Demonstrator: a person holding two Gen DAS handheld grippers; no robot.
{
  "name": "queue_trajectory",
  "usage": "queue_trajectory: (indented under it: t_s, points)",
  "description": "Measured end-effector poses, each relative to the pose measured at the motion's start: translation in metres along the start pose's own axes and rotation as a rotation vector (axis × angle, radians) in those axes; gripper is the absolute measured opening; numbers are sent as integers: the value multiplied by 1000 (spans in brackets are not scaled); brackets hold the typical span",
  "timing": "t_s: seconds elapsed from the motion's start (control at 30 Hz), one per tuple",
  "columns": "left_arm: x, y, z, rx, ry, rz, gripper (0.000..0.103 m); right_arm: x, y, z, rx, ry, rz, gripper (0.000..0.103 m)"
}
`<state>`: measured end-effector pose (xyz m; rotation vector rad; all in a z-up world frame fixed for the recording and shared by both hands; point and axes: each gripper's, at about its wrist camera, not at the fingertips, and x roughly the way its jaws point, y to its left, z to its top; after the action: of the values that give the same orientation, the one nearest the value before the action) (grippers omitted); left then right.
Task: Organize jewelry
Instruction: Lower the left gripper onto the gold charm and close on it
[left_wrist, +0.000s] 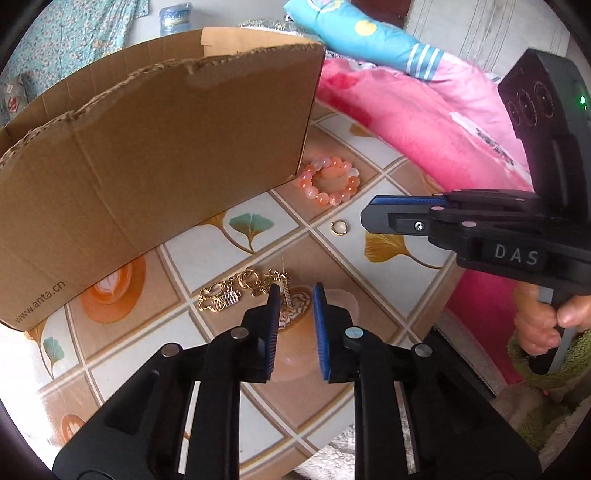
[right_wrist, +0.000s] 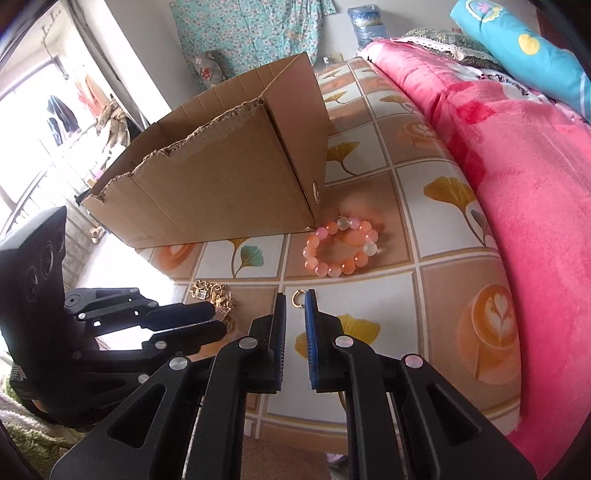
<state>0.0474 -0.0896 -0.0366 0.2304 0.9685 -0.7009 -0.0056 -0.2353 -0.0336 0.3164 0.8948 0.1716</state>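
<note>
A pile of gold chain jewelry (left_wrist: 236, 291) lies on the patterned cloth just ahead of my left gripper (left_wrist: 295, 295), which is open and empty, its left fingertip at the pile's right end. A small gold ring (left_wrist: 338, 228) lies beyond; in the right wrist view the ring (right_wrist: 297, 298) sits just past my right gripper (right_wrist: 294, 301), which is open and empty. An orange bead bracelet (left_wrist: 330, 181) lies by the corner of the cardboard box (left_wrist: 147, 155); it shows in the right wrist view too (right_wrist: 341, 245). The right gripper (left_wrist: 369, 216) appears side-on in the left view.
The open cardboard box (right_wrist: 221, 184) stands on the patterned tablecloth (right_wrist: 424, 221) to the left. Pink bedding (right_wrist: 535, 184) rises along the right side, with a blue pillow (left_wrist: 369, 33) behind. The left gripper (right_wrist: 218, 321) shows at the right view's lower left.
</note>
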Motion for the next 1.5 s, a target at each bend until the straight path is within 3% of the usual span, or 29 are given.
queue_trajectory:
  t_s: [0.17, 0.6, 0.67, 0.73, 0.87, 1.27, 1.4, 1.5]
  points:
    - [5, -10, 4, 56, 2, 69, 0, 0, -1, -1, -6, -10, 5, 11]
    - [-34, 4, -2, -36, -59, 44, 0, -2, 4, -7, -33, 13, 15, 11]
    - [-38, 11, -6, -62, -66, 38, 0, 2, 7, -8, -47, 26, 0, 11]
    - [-40, 21, -11, -106, -63, 22, 0, 3, 11, -7, -65, 30, -19, 20]
    - [-42, 32, -18, -146, -67, 33, 0, 5, 20, -5, -133, 13, -90, 22]
    - [-55, 47, -29, -166, -100, 25, 0, 25, 34, -5, -253, 43, -206, 22]
    - [-56, 51, -29, -171, -114, 13, 0, 28, 40, -4, -257, 58, -211, 11]
    - [-55, 53, -30, -175, -120, 8, 0, 27, 42, -4, -245, 61, -220, 11]
